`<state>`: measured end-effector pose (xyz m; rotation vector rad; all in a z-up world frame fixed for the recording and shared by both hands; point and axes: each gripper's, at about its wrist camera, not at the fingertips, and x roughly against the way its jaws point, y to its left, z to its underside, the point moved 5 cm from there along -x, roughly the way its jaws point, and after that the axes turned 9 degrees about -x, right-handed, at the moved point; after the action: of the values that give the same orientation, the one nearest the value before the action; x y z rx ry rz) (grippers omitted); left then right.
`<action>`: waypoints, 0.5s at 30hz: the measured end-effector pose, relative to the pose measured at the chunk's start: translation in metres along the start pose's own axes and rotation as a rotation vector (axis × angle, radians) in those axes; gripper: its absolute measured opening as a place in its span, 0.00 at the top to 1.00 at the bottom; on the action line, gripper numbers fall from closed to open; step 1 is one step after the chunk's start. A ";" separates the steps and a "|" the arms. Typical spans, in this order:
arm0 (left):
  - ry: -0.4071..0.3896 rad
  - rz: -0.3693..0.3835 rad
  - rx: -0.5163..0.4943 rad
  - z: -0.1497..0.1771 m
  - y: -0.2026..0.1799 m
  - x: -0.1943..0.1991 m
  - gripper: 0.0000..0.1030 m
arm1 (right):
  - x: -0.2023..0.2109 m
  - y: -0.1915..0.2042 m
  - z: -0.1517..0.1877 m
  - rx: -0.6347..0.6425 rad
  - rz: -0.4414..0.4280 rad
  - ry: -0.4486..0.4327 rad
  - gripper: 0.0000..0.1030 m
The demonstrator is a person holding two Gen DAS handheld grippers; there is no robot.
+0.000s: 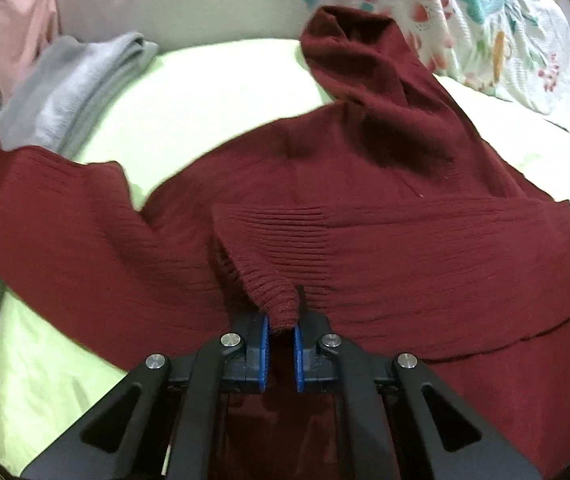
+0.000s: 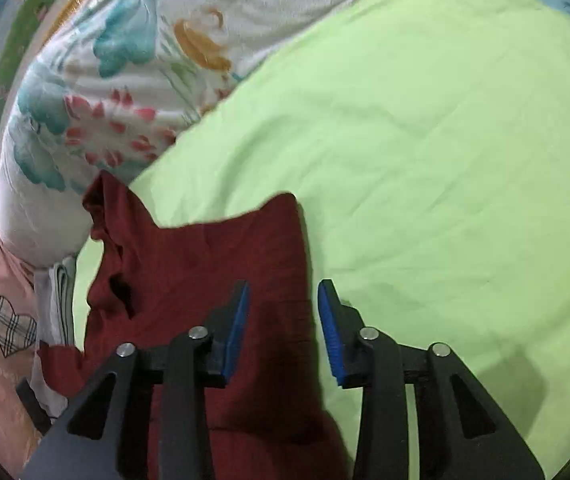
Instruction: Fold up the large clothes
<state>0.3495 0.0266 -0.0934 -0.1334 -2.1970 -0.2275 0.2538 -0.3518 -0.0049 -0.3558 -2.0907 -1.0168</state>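
Observation:
A dark red knit sweater point(image 1: 365, 184) lies spread on the light green bed sheet point(image 1: 213, 92), its turtleneck collar pointing toward the far side. My left gripper point(image 1: 282, 330) is shut on a ribbed edge of the sweater, bunched between the blue pads point(image 1: 264, 344). In the right wrist view the sweater point(image 2: 205, 264) lies at lower left on the sheet point(image 2: 445, 160). My right gripper point(image 2: 283, 300) is open and empty, hovering over the sweater's right edge, its left pad point(image 2: 237, 332) above the red cloth.
A folded grey garment point(image 1: 73, 92) lies at the left on the sheet. A floral quilt point(image 1: 497, 28) is heaped at the back right, also showing in the right wrist view point(image 2: 125, 80). A pink cloth with a plaid heart point(image 2: 9, 328) lies at the left.

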 end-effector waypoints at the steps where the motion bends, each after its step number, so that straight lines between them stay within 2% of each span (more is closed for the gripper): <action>1: 0.007 -0.003 0.007 0.001 0.003 -0.003 0.93 | -0.007 0.001 0.001 0.011 -0.003 0.026 0.61; 4: 0.012 -0.002 0.018 0.002 0.006 -0.004 0.93 | -0.029 0.005 0.012 0.054 0.003 0.092 0.59; 5: 0.013 0.006 0.019 0.001 0.006 -0.003 0.93 | -0.031 0.011 0.015 0.086 -0.003 0.096 0.64; 6: 0.017 0.014 0.018 0.001 0.003 -0.003 0.93 | -0.032 0.019 0.019 0.139 0.006 0.102 0.92; 10: 0.019 0.057 -0.006 0.002 -0.002 0.002 0.90 | -0.026 0.010 0.009 0.160 0.051 0.055 0.92; 13: 0.030 0.037 -0.026 0.004 -0.008 0.000 0.83 | -0.033 0.000 0.011 0.144 0.075 0.087 0.91; 15: 0.030 0.055 0.004 0.007 -0.003 0.002 0.78 | -0.023 0.004 0.012 0.140 0.087 0.059 0.85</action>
<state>0.3425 0.0253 -0.0965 -0.1872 -2.1606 -0.1929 0.2644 -0.3386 -0.0243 -0.3393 -2.0615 -0.8160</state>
